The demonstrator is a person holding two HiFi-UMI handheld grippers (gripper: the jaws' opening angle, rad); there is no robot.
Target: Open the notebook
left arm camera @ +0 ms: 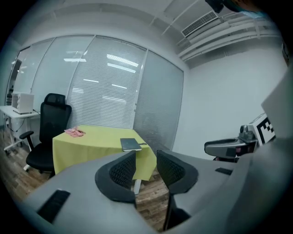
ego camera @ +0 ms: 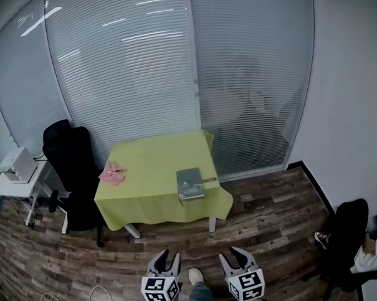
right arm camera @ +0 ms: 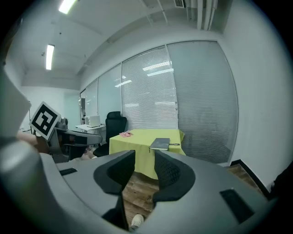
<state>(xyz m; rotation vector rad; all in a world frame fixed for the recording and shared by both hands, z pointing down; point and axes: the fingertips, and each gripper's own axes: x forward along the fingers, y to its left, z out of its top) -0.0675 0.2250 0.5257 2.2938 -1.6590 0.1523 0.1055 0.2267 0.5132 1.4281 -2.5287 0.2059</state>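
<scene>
The notebook lies closed on the green-clothed table, toward its 4 o'clock corner. A dark bit at the notebook's 3 o'clock edge is too small to name. A pink cloth sits at the notebook's 9 o'clock. Well apart from the table, at 6 o'clock, the left gripper and right gripper are both released with nothing between the jaws, their bodies cut off by the lower edge
</scene>
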